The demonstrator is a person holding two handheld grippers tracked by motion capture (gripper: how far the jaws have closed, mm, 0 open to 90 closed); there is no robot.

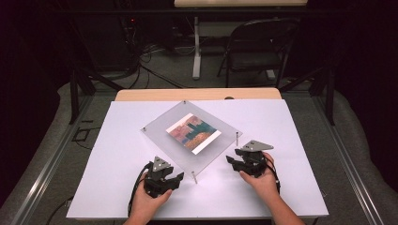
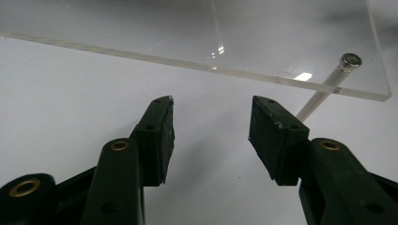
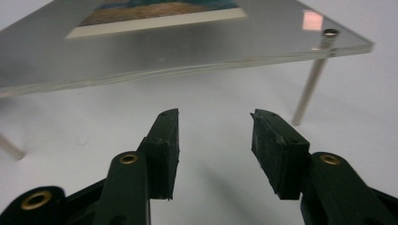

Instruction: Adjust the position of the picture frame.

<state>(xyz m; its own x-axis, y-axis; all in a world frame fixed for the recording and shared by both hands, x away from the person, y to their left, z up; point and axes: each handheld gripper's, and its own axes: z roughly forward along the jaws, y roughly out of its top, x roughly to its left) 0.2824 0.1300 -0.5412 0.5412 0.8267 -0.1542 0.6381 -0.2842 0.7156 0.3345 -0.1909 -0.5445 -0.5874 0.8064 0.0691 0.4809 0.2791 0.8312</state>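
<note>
Parted about halfway on both grippers, with nothing between the pads. Left gripper [image 1: 174, 180] just short of the near-left edge of the clear acrylic picture frame [image 1: 162, 129], close to its nearest standoff leg [image 1: 194, 177], not touching. Right gripper [image 1: 232, 161] just off the frame's near-right edge, beside the right standoff leg [image 1: 237, 138], also apart from it. Frame raised on thin legs mid-way across the white table [image 1: 281, 122], turned like a diamond, with a colourful print [image 1: 193, 132] sandwiched at its centre.
</note>
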